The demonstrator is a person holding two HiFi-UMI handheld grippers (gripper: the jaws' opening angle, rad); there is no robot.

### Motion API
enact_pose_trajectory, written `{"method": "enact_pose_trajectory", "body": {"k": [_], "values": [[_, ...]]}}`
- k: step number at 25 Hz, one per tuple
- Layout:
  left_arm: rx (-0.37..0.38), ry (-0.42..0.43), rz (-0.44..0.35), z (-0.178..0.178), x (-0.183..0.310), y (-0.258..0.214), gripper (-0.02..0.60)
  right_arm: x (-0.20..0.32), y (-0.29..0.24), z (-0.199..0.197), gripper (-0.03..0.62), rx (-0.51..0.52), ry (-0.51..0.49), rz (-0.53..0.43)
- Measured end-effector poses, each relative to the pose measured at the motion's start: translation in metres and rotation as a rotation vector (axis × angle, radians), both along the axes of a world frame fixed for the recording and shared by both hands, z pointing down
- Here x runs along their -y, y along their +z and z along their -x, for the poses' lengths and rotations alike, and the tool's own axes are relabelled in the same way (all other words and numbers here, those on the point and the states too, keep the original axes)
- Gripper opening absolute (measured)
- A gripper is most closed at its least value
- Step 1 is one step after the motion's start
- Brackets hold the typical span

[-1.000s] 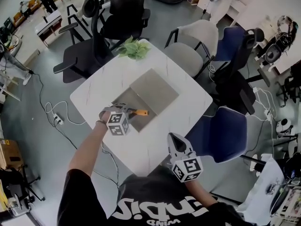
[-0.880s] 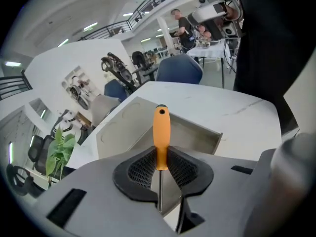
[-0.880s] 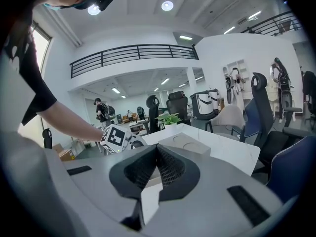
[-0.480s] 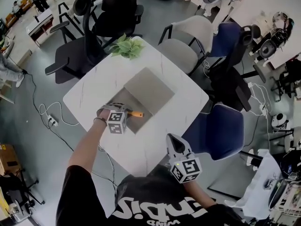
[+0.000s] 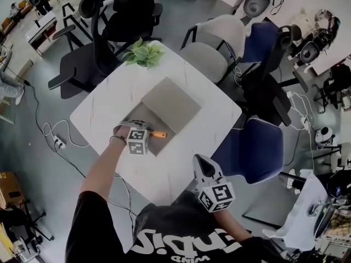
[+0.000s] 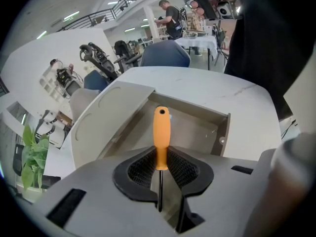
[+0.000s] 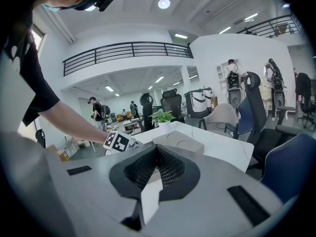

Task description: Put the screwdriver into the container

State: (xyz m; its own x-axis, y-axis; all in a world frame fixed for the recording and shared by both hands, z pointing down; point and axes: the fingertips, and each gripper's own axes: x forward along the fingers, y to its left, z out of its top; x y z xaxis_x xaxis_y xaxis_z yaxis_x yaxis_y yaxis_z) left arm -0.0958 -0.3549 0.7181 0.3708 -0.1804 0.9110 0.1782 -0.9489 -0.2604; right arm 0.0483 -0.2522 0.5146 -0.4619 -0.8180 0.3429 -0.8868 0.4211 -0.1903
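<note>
The left tool (image 6: pixel 159 169) holds the screwdriver (image 6: pixel 161 132) over the open container (image 6: pixel 197 127) on the white table (image 5: pixel 208 125).
A potted plant (image 5: pixel 143 53) stands at the table's far corner, well apart from the container, and the container's flat lid (image 5: pixel 170 100) lies folded back on the far side. Black chairs (image 5: pixel 104 37), a grey chair (image 5: pixel 214 43) and a blue chair (image 5: pixel 255 152) ring the table, with bare tabletop on the near and right sides. The left tool's pads are clamped on the bottom end of the orange handle; the handle juts forward over the container's inside and the dark shaft runs back between the jaws. The right tool (image 7: pixel 157 154) hangs by the table's near edge, jaws pressed together with nothing in them.
</note>
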Motion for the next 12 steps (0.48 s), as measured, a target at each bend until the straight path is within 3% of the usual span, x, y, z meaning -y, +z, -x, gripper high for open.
{"method": "enact_pose_trajectory", "body": {"k": [7,12], "values": [[0.030,-0.007,0.040,0.0021,-0.0047,0.0078,0.081,0.0030,0.0015,-0.0029,0.012,-0.003,0.005,0.007],[0.009,-0.047,0.056,0.0026,-0.0026,0.0073,0.087,0.0035,0.0039,-0.0005,0.012,-0.006,-0.005,0.010]]}}
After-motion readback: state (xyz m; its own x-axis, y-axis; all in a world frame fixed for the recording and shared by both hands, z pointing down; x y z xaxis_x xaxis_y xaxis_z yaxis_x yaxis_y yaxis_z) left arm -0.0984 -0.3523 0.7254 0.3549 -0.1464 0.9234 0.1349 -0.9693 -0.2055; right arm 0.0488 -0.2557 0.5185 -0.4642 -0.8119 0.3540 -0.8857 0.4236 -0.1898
